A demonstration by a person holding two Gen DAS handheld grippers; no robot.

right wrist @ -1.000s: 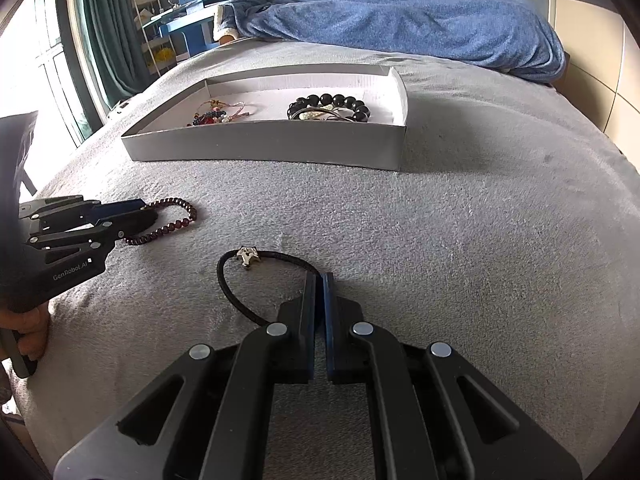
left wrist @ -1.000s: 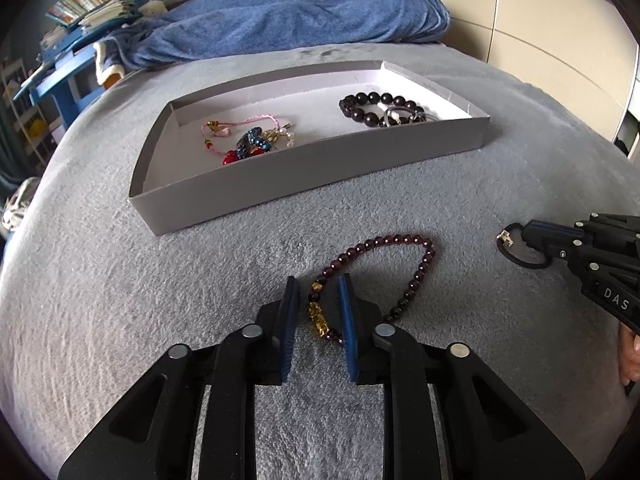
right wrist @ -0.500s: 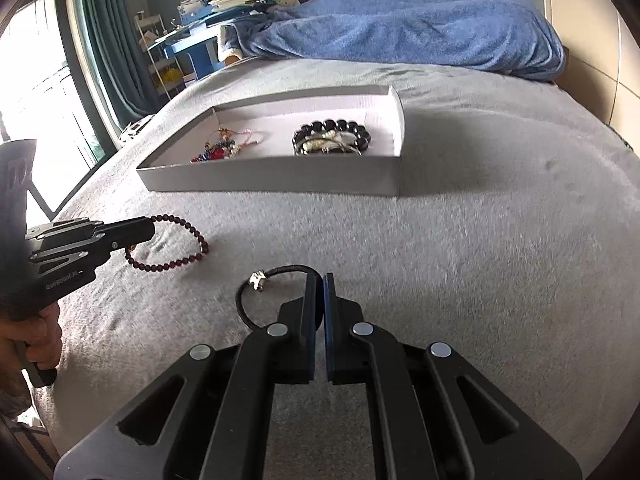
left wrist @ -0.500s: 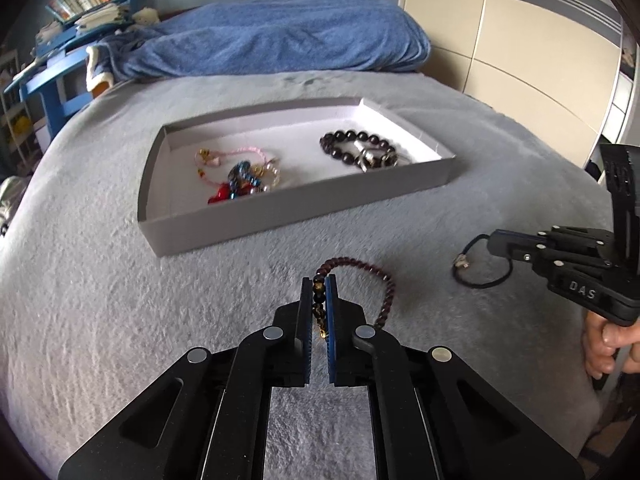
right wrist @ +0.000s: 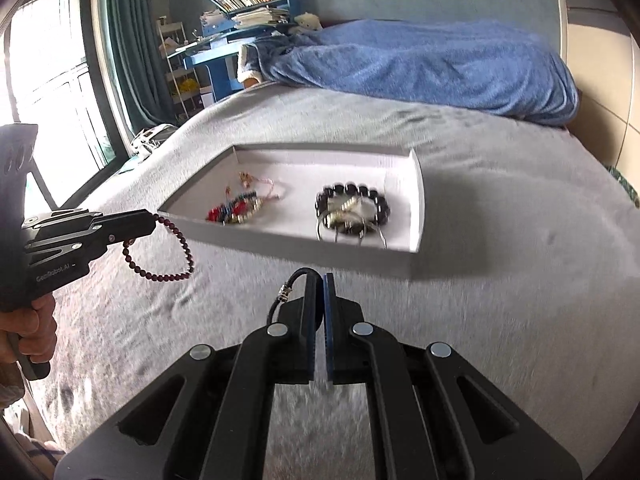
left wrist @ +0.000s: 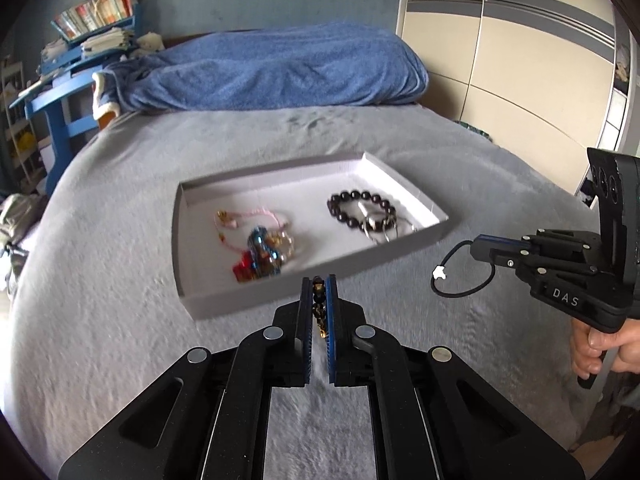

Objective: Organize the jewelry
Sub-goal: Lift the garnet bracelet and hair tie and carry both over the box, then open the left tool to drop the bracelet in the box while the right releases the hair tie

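Grey bedspread [left wrist: 120, 200] (blue blanket [left wrist: 280, 68] behind) bears the tray [left wrist: 180, 280].

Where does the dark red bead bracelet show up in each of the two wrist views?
Left wrist view: dark red bead bracelet at lower centre, pinched between the left tongs.
Right wrist view: hanging at left from those tongs.
Shared landmark: the grey tray.

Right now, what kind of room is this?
Most likely a bedroom: the grey tray of jewelry sits on a bed with a grey cover, a rumpled blue blanket lies at its far end, and a cluttered blue desk stands beyond.
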